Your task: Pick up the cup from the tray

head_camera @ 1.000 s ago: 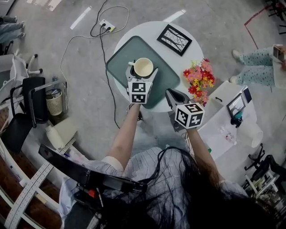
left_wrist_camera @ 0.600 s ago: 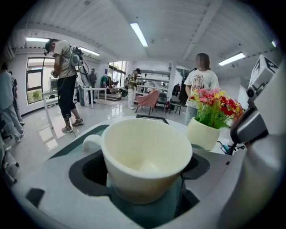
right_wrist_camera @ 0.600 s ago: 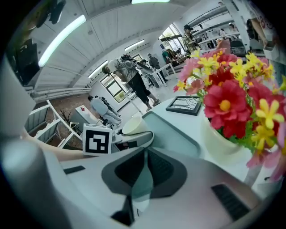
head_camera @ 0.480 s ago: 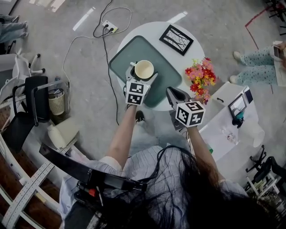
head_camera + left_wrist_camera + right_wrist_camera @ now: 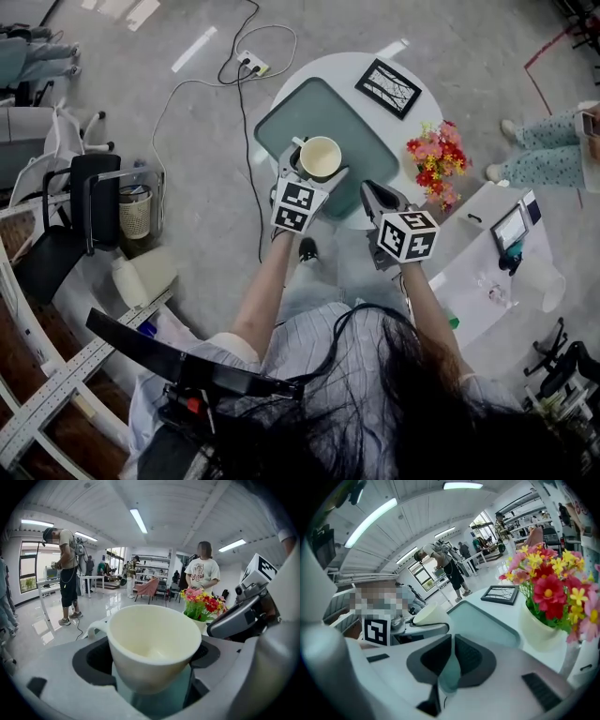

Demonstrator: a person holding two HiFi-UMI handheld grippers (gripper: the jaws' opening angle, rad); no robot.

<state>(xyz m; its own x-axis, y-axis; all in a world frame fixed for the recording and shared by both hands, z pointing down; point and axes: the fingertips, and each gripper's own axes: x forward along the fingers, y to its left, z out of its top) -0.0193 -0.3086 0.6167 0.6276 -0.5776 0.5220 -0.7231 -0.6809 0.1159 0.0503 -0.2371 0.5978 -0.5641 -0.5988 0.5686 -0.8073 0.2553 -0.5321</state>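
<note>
A cream cup (image 5: 321, 157) with its handle to the left sits between the jaws of my left gripper (image 5: 314, 167), which is shut on it over the teal tray (image 5: 366, 127). In the left gripper view the cup (image 5: 152, 639) fills the gap between both grey jaws of the left gripper (image 5: 152, 677), with tray surface visible below it. From the right gripper view the cup (image 5: 431, 615) looks raised a little above the tray (image 5: 487, 620). My right gripper (image 5: 368, 192) hangs at the table's near edge right of the tray, shut and holding nothing (image 5: 452, 660).
The round white table (image 5: 342, 66) also carries a black picture frame (image 5: 388, 88) and a pot of red and yellow flowers (image 5: 436, 164). A power strip with cables (image 5: 251, 64) lies on the floor. A person's legs (image 5: 548, 155) are at right, a chair (image 5: 80, 211) at left.
The head view has shifted, so the table sits further right and lower. The left gripper keeps its hold on the cup; the right gripper stays shut beside it.
</note>
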